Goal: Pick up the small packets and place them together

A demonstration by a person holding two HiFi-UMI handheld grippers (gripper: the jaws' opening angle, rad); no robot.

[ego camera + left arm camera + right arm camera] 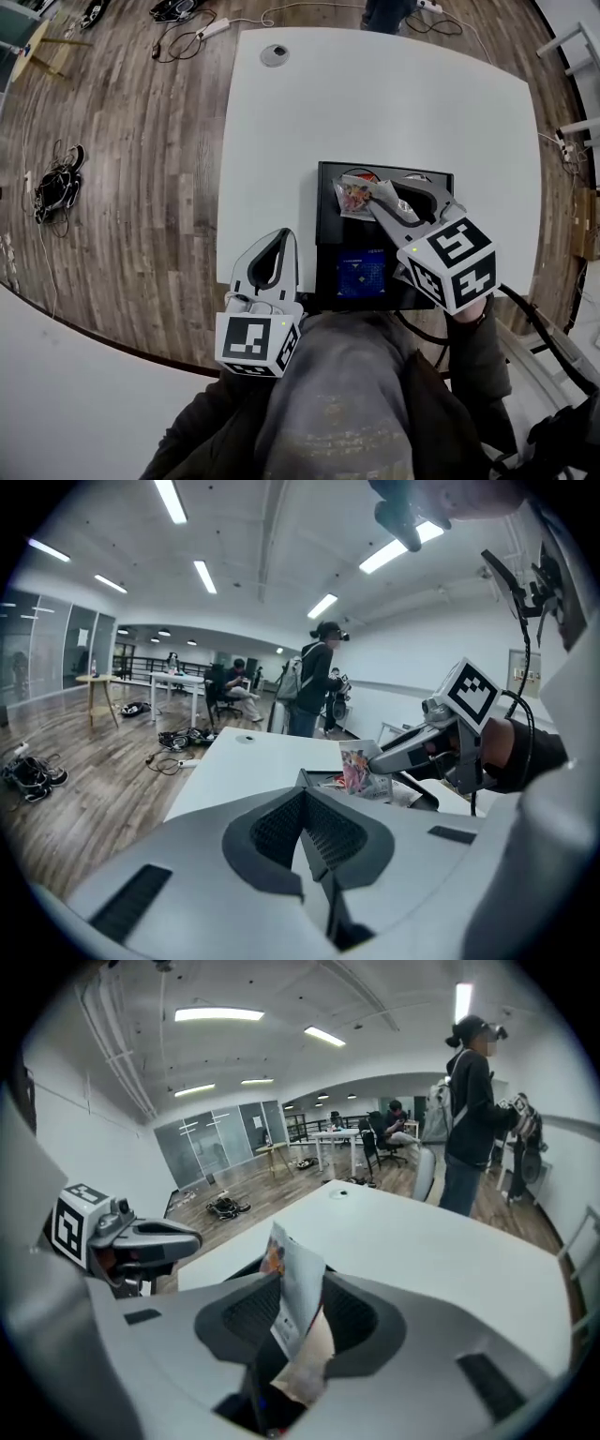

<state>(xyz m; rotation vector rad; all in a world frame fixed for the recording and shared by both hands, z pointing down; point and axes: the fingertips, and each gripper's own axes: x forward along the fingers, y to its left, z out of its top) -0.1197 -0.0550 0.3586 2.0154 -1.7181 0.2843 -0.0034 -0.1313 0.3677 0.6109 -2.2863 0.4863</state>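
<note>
The white table [375, 94] fills the upper centre of the head view and is kept bare except for 1 collecting spot. That spot is the black tray [327, 234], set right of centre near the lower table edge, where it can be reached by both grippers.

The left gripper [303, 797] is held at the lower left of the head view, off the tray's left side. Its 2 jaws are pressed together with nothing between them. It is probably parked there so that the tray is left free for the other gripper.

The right gripper [380, 199] is reached in from the lower right, angled downward over the upper part of the tray. Its jaws are spread, and the small packet [355, 195] stands upright between them. A gap is seen beside the thin packet in the right gripper view, so the pads do not appear to press on it. The grip is judged to be released. The packet is placed there, at the upper middle of the tray, because other small wrappers, 1 showing red, seem to be gathered beneath it. Contact between them cannot be confirmed.

A dark blue flat item [362, 274] lies in the lower part of the tray. Whether it is another packet cannot be told.
</note>
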